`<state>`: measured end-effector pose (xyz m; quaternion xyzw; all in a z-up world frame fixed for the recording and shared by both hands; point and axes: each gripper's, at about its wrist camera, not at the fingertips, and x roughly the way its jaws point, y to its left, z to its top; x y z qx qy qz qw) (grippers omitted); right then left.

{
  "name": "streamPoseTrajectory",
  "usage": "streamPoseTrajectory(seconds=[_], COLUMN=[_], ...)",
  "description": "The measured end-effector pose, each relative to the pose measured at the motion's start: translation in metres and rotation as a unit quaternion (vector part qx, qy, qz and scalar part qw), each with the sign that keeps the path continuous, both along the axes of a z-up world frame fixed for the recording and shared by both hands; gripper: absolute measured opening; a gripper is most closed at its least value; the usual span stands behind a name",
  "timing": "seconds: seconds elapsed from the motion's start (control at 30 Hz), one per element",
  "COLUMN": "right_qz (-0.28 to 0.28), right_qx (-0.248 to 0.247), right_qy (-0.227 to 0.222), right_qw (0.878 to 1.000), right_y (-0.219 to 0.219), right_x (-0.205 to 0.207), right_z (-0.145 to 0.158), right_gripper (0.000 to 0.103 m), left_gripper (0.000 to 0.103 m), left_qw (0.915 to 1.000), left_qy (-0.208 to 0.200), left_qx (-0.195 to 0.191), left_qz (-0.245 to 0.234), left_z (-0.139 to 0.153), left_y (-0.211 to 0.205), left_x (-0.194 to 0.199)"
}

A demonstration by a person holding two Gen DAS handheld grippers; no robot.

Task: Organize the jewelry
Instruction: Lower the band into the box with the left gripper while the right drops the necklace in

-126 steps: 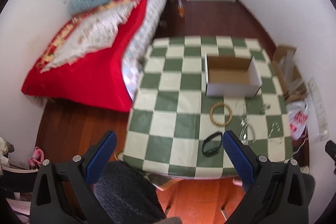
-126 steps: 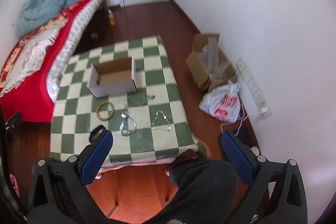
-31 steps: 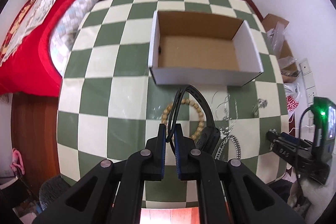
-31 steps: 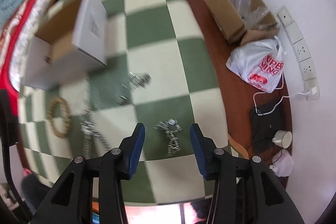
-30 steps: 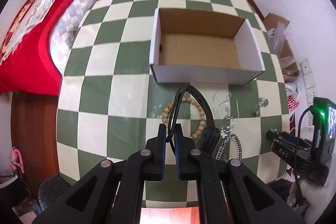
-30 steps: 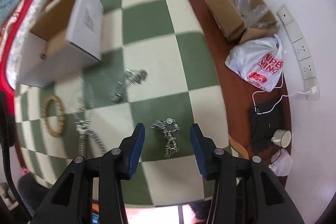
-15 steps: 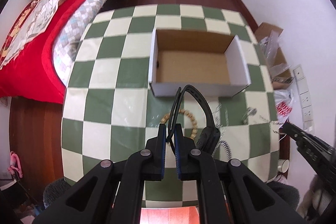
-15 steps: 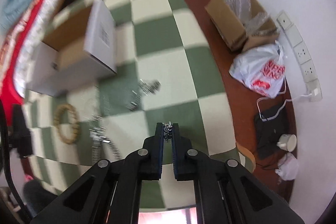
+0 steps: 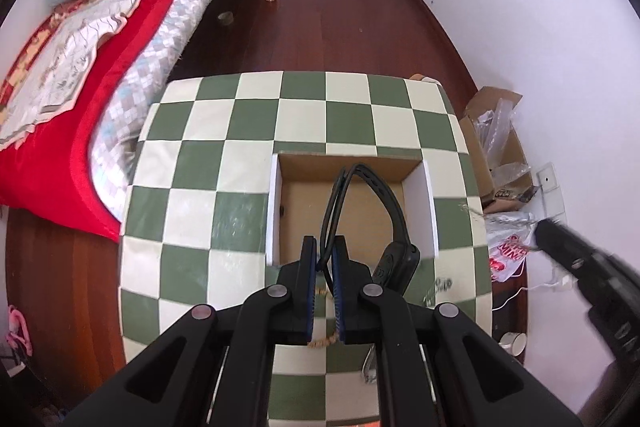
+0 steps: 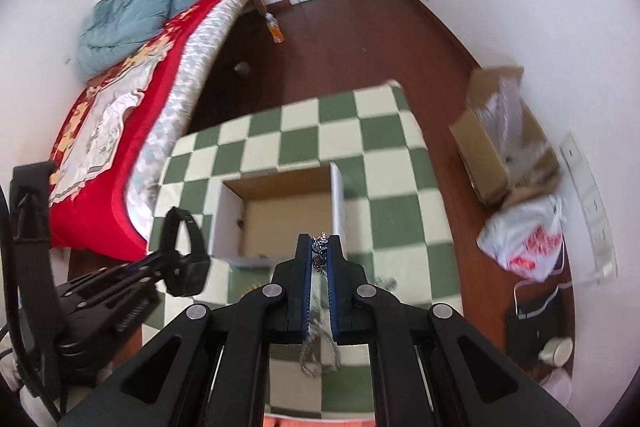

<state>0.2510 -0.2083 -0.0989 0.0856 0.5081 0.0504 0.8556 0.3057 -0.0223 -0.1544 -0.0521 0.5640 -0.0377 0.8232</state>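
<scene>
We're carrying two pieces at once: left gripper (image 9: 325,259) is pinching the black wristband (image 9: 362,211) by its strap, so the loop is sticking up at 12 o'clock over the open box (image 9: 430,211). Right gripper (image 10: 319,259) is clamped on a silver chain (image 10: 319,343), its tail dangling clear of the checkered table (image 10: 392,219), box at 12 o'clock.

One open box (image 9: 430,211), one black band (image 9: 384,203), one silver chain (image 10: 320,259), two tongs.

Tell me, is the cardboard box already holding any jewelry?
No, the cardboard box shows a bare floor; the black band hangs above it.
</scene>
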Motion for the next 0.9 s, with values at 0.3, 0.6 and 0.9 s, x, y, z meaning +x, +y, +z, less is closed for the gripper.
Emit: streamPoseTrajectory(seconds=[0.3,0.6,0.9], right_qz=[0.007,0.009,0.002], right_qx=[0.031,0.033,0.030], right_qy=[0.069,0.144,0.155], right_qw=[0.997,0.989,0.987], right_y=[0.024,0.038,0.039], right_x=[0.082,0.141,0.150], right_z=[-0.063,-0.148,-0.156], right_gripper=[0.007,0.007,0.042], left_gripper=[0.005,0.012,0.093], left_qw=[0.9948,0.9883,0.9963], left_qy=[0.081,0.133,0.064], left_qx=[-0.060,-0.072,-0.041], left_qz=[0.017,0.018,0.040], left_z=[-0.067,-0.117,-0.081], left_y=[0.017,0.016,0.033], left_x=[0.071,0.100,0.096])
